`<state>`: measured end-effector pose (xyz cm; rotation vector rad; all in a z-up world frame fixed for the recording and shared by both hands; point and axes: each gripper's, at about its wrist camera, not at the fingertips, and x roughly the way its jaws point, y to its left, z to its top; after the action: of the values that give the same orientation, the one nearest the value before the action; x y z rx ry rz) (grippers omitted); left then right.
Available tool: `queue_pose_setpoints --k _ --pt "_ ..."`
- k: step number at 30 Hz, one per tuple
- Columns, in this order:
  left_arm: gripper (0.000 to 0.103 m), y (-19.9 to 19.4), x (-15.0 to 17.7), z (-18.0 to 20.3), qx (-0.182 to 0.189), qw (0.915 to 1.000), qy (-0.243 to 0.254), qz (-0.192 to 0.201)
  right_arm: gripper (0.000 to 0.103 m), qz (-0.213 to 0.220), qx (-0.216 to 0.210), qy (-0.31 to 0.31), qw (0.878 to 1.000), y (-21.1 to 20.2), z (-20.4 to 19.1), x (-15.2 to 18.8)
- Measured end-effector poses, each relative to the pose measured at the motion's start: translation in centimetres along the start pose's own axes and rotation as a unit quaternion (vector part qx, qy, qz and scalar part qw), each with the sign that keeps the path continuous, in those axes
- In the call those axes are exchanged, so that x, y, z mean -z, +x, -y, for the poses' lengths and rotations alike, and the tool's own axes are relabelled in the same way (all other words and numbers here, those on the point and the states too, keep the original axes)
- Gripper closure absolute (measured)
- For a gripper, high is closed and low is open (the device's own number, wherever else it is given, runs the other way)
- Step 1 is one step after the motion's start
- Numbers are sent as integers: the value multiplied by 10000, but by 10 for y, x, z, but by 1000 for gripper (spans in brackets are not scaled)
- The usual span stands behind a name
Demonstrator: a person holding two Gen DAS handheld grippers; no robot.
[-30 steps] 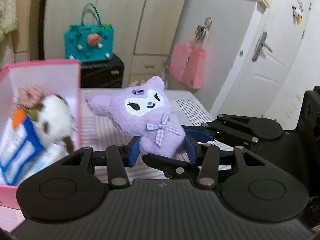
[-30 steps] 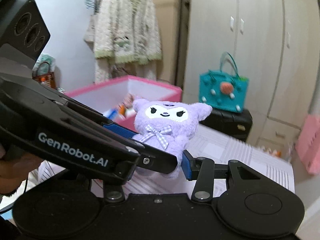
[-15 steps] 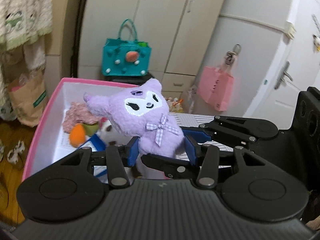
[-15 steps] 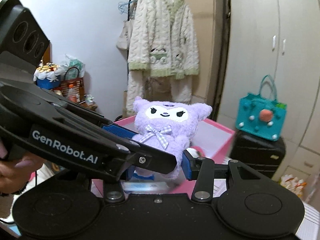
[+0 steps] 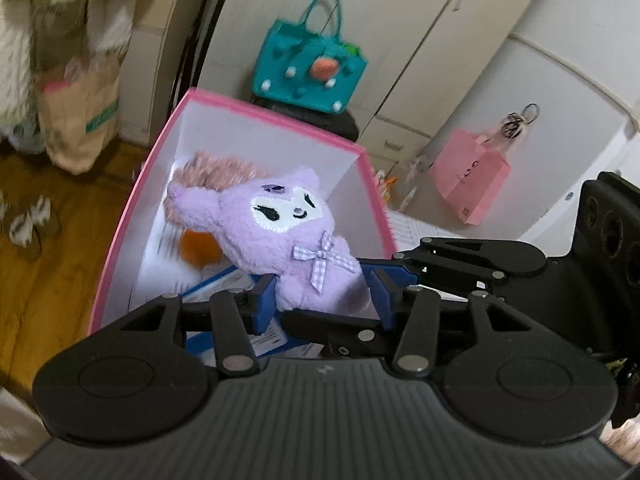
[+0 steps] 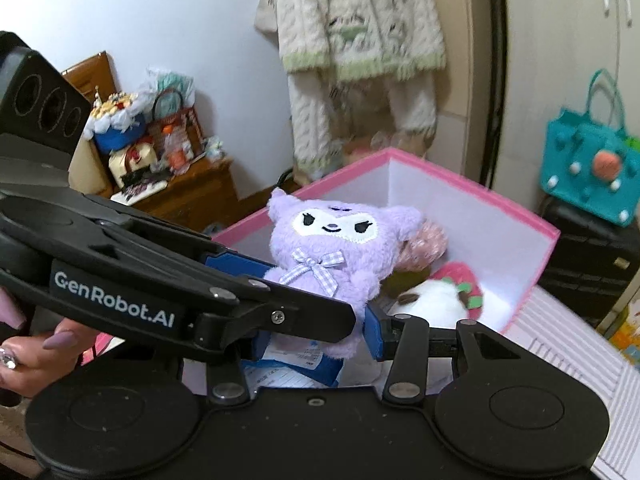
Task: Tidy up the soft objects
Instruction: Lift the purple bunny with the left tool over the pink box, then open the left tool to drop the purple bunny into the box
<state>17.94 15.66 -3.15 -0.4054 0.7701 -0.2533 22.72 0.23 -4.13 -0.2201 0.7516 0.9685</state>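
Both grippers, left [image 5: 324, 300] and right [image 6: 312, 332], clamp 1 purple plush [image 5: 288, 236] above pink box [image 5: 280, 120]; left jaws just widened slightly.

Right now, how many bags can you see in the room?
3: a teal handbag on the black case, a pink bag hanging on the white wall, a brown paper bag on the floor. Others may be hidden.

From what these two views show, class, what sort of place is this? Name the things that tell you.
Most likely a bedroom at home: a fluffy cream garment hangs by tall pale wardrobe doors, a teal felt handbag sits on a black case, and a pink-rimmed white storage box holds soft toys.
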Motion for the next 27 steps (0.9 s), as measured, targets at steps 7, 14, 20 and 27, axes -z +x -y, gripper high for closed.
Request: queue_pose_setpoints --k 7,14,20,27 --pt "53 15 4 -18 -8 9988 -289 -397 52 -402 -125 -144 9990 21 0 2" --pt "52 13 10 -15 -145 9992 -7 -383 52 -607 279 -838 9942 20 -10 5" --pt "55 2 8 -15 -388 9991 193 -36 52 -759 51 -793 9939 21 -3 3" --pt "57 21 3 -13 -822 9953 486 -155 41 -696 -31 -825 9941 21 -6 8"
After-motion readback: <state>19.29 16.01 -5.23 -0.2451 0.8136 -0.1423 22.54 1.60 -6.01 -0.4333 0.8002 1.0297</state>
